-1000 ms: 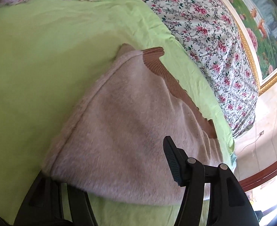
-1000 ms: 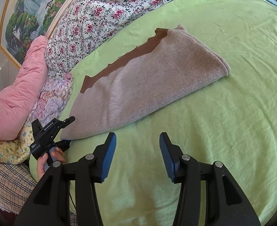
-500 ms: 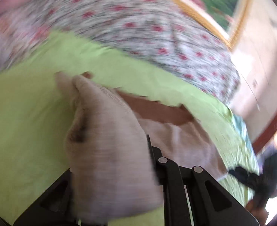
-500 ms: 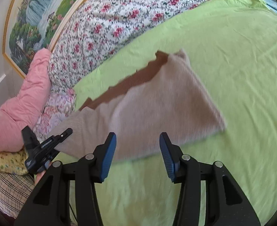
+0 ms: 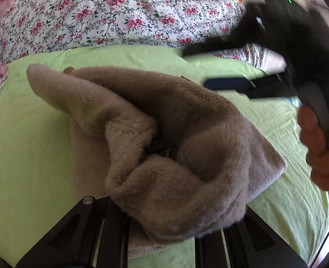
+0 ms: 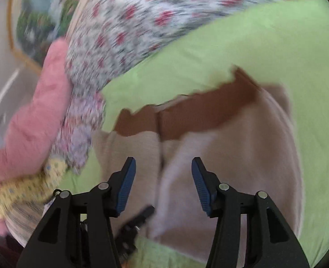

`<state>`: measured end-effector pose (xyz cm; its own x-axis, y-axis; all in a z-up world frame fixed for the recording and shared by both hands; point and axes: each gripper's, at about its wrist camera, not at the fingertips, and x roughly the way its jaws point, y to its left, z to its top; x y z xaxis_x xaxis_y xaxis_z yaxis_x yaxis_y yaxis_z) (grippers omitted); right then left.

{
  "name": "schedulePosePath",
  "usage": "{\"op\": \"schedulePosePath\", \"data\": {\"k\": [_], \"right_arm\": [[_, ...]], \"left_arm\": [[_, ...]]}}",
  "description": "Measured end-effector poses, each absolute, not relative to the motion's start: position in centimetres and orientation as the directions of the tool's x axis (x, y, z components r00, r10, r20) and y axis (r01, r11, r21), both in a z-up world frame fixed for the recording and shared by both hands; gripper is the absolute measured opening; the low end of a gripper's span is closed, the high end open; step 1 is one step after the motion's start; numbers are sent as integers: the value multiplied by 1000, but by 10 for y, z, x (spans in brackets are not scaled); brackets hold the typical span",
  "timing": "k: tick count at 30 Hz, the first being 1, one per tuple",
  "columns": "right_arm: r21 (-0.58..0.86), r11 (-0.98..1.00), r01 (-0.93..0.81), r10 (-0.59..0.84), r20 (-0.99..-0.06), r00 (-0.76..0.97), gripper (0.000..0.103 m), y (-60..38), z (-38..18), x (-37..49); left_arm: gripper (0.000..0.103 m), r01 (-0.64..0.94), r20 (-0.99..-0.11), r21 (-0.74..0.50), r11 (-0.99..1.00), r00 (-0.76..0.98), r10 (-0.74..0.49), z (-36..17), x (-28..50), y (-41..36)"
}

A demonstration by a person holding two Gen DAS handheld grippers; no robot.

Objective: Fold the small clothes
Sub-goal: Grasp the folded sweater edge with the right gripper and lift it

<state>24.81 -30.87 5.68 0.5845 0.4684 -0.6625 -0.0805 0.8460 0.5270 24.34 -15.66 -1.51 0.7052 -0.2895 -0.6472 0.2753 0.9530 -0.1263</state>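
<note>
On the green bedsheet [image 5: 30,156], the left gripper [image 5: 162,151] clenches a bunched fold of the beige sweater [image 5: 186,116]; the right gripper [image 6: 163,183], jaws just widening, hovers released above it.

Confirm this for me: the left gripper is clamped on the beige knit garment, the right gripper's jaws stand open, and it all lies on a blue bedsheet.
One detail is wrong: the bedsheet is light green, not blue, as both wrist views show. The rest holds: the left gripper is clamped on the beige knit garment, bunched over its jaws, and the right gripper has its jaws open, with nothing pressed between them.
</note>
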Motion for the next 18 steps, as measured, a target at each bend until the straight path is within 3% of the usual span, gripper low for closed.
{"op": "schedulePosePath", "data": {"k": [2,4,12,15,16,17,18], "right_arm": [[450,872,-194,478,-697,534,78,-274,69,267],[404,870,-283,493,-718,492,86,-247,75,279],[300,854,-426,444,-846,295,87,-184,52,333],[190,878,-439,341,-893,296,87,-171,39,345],[178,879,-443,332,-894,300,81,-172,37,346],[172,883,-436,327,-893,309,44,-176,38,347],[190,889,-416,335,-889,311,23,-182,38,348]], "left_arm": [[13,271,-647,-134,953,705,-291,-15,245,-155],[13,268,-646,-131,954,707,-287,-15,244,-155],[13,253,-642,-130,959,716,-276,-19,242,-156],[13,258,-644,-115,959,716,-270,-20,241,-157],[13,259,-643,-112,959,717,-269,-20,241,-157],[13,263,-643,-109,959,717,-270,-19,240,-156],[13,266,-641,-109,958,718,-273,-17,239,-155]]}}
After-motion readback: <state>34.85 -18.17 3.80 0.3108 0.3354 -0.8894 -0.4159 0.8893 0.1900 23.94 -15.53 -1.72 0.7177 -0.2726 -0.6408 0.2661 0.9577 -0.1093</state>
